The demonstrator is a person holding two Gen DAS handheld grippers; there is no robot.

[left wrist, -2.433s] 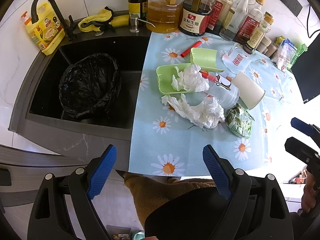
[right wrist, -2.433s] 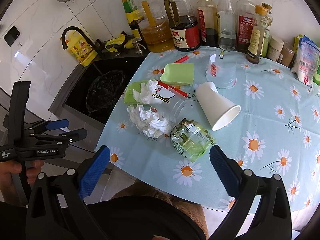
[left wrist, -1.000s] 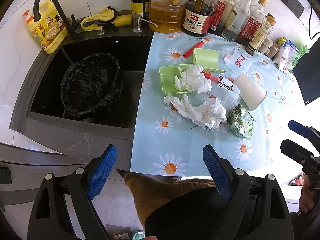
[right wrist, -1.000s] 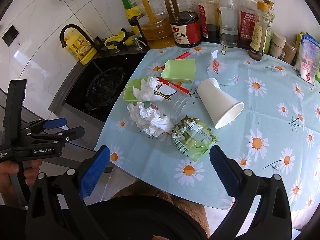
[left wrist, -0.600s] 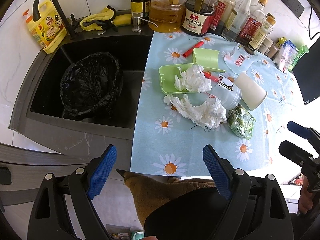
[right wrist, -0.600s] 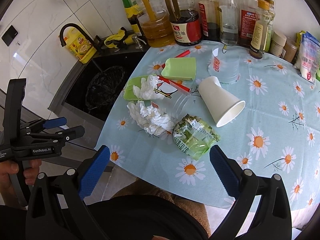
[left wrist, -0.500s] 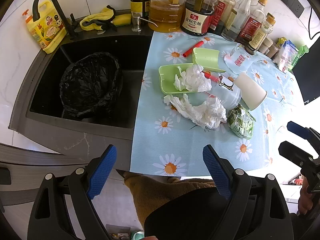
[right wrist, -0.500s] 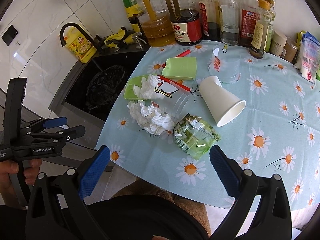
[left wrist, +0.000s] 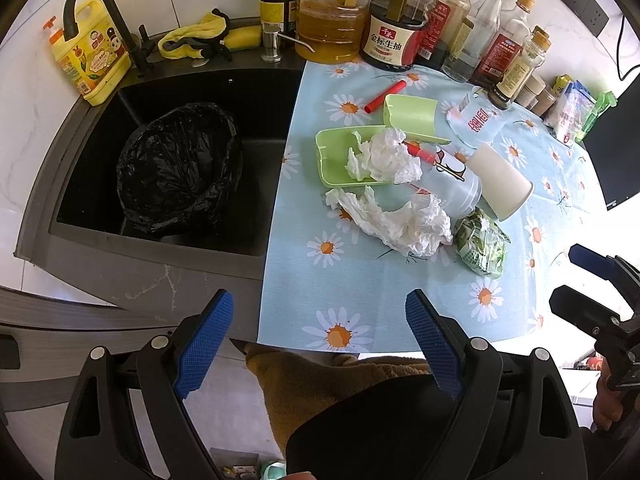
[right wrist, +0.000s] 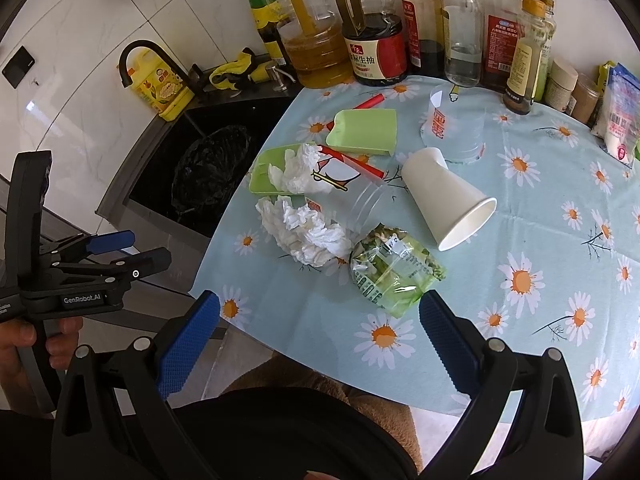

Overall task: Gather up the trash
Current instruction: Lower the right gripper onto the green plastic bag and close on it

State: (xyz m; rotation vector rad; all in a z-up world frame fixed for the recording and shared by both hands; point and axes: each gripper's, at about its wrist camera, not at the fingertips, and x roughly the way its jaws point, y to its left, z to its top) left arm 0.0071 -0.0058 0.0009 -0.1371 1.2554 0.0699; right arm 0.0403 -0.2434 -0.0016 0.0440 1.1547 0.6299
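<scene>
Both your left gripper (left wrist: 316, 336) and right gripper (right wrist: 320, 330) hang wide apart, grasping nothing. The crumpled tissue (left wrist: 404, 220) lies near the table's sink-side edge — pinch its thickest fold, then carry it to the black bag (left wrist: 176, 168) in the sink (left wrist: 256, 88).

The dark soy sauce jug (left wrist: 394, 36) at the back of the counter carries a red and white label reading 金标生抽, with a smaller red mark above it too small to read. The left gripper (right wrist: 124, 250), seen from the right wrist view, bears "GenRobot.AI" in white on its black body. The clear plastic cup (right wrist: 456, 128) has red characters, unreadable at this angle. Labels on the other bottles are too small.
</scene>
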